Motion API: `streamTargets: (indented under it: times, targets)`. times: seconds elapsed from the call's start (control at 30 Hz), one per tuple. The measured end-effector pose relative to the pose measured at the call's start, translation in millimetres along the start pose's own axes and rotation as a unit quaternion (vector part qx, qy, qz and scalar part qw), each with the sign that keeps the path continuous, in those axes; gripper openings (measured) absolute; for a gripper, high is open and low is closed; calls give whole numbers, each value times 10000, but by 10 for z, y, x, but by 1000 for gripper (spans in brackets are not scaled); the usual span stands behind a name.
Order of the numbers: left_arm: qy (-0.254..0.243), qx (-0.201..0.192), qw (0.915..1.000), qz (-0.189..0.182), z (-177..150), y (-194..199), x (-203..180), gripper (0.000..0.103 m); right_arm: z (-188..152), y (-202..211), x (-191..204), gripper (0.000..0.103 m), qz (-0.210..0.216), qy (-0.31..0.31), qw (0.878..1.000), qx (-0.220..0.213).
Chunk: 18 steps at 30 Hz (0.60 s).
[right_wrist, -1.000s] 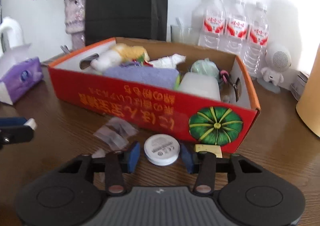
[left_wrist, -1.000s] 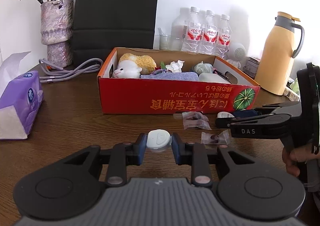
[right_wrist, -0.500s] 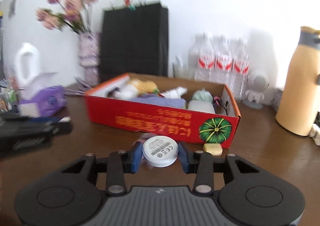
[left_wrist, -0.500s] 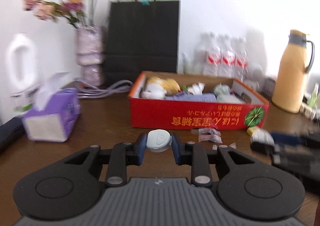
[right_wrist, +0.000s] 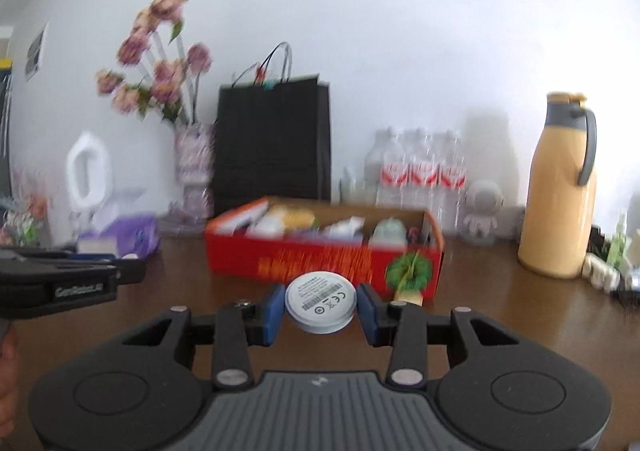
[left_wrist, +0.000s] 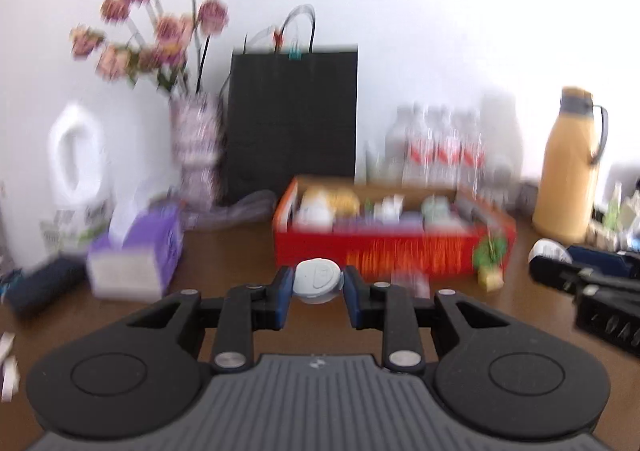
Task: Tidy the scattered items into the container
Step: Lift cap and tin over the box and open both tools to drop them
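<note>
My left gripper point(left_wrist: 316, 289) is shut on a small white round cap point(left_wrist: 317, 280), held above the table, well in front of the red cardboard box point(left_wrist: 392, 249). My right gripper point(right_wrist: 321, 309) is shut on a white round puck with a printed label point(right_wrist: 320, 301), also raised in front of the box point(right_wrist: 320, 261). The box holds several items: a plush toy, a cloth, paper, a white block. Small clear packets point(left_wrist: 408, 279) and a yellow block point(left_wrist: 491, 277) lie on the table by the box front. Both views are blurred.
A purple tissue pack point(left_wrist: 136, 259), a flower vase point(left_wrist: 196, 155), a black paper bag point(left_wrist: 294, 115) and a white jug point(left_wrist: 76, 159) stand at the back left. Water bottles point(right_wrist: 420, 171), a small white figure point(right_wrist: 484, 211) and a yellow thermos point(right_wrist: 560, 187) stand at the back right.
Both grippers have pulled back and risen away from the box, each still holding its round item. The box now looks smaller and farther off.
</note>
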<state>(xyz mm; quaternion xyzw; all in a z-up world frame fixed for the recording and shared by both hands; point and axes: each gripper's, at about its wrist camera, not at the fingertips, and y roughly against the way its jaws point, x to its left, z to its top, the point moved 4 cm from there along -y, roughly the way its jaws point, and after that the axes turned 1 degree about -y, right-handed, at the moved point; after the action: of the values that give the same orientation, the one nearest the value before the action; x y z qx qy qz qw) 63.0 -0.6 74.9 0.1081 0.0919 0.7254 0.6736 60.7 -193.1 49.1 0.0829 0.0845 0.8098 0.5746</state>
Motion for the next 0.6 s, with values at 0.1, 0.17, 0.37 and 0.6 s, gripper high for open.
streamTargets:
  times: [0.1, 0.17, 0.37, 0.6]
  targets:
    - [-53, -399, 9992, -39, 529, -326, 82, 28, 515, -239, -121, 38, -5, -66, 9993, -357]
    - [-143, -524, 9984, -141, 893, -578, 142, 28, 876, -419, -191, 38, 92, -45, 9989, -457]
    - [265, 159, 9973, -674, 1464, -1328, 293, 28, 1605, -1040, -461, 38, 362, -181, 9992, 65]
    - [-244, 2078, 9715, -1117, 1050, -2279, 48, 28, 1143, -2547, -515, 38, 1164, -766, 9501, 2790]
